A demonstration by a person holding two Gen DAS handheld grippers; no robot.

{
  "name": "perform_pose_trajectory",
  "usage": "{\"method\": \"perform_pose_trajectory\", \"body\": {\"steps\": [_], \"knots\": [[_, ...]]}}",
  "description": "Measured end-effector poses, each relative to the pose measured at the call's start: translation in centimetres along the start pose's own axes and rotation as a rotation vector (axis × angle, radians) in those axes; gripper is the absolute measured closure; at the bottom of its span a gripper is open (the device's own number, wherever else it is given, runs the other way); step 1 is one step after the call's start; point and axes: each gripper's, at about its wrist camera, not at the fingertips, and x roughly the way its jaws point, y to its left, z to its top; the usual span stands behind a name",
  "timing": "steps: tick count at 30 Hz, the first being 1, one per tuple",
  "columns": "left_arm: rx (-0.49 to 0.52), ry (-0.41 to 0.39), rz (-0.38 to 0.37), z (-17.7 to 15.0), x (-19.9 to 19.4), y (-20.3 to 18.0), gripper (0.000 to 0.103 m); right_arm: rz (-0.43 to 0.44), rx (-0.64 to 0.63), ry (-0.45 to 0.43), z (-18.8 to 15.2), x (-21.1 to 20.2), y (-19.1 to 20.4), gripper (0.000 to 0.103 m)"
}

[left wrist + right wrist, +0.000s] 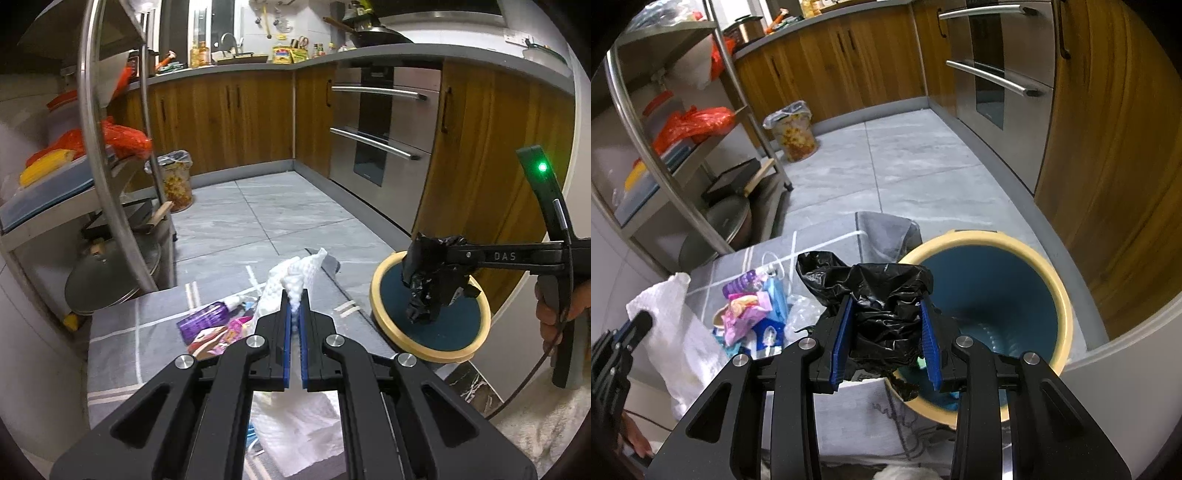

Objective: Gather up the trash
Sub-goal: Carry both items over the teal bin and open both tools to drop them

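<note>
Left gripper point(295, 306) clamped tight on a white paper towel point(295, 273), blue pads nearly touching with the towel pinched between them; towel lifted off the grey cloth point(122, 332) and draping below the fingers. Seen from the right wrist, same towel point(676, 332) at 9 o'clock, hanging from the left gripper point(635, 328).

Right gripper point(886, 336) part-way closed on a crumpled black bag point(882, 306), pads pressing both its sides. Bag held over the near rim of the bin point(1060, 299), a blue tub with a cream rim, at 3 o'clock of the bag. From the left wrist, right gripper point(424, 273) at 3 o'clock, bag point(432, 291) over the bin point(380, 314).

Wrappers point(750, 306) piled on the cloth at 9 o'clock of the bag, purple, pink and blue; same pile point(214, 328) at 9 o'clock of the left fingertips. Clear plastic point(801, 314) just beside the pile.

Floral bin point(177, 181) far off on the floor, by the steel rack point(110, 158).
</note>
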Motion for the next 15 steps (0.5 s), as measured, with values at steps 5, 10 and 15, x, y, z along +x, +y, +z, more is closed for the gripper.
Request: {"method": "perform_pose_trajectory", "body": {"steps": [5,10,15], "knots": [[0.010,0.000,-0.030,0.7,1.1,-1.6,0.100,-0.005,0.013,0.006,0.1,0.3,-1.3,0.067],[0.047,0.002,-0.064,1.4,2.6,-3.6,0.100,-0.015,0.033,0.007,0.3,0.6,-3.2,0.067],[0.086,0.002,-0.102,2.1,4.0,-6.5,0.100,-0.036,0.061,0.007,0.5,0.7,-5.5,0.067]]}}
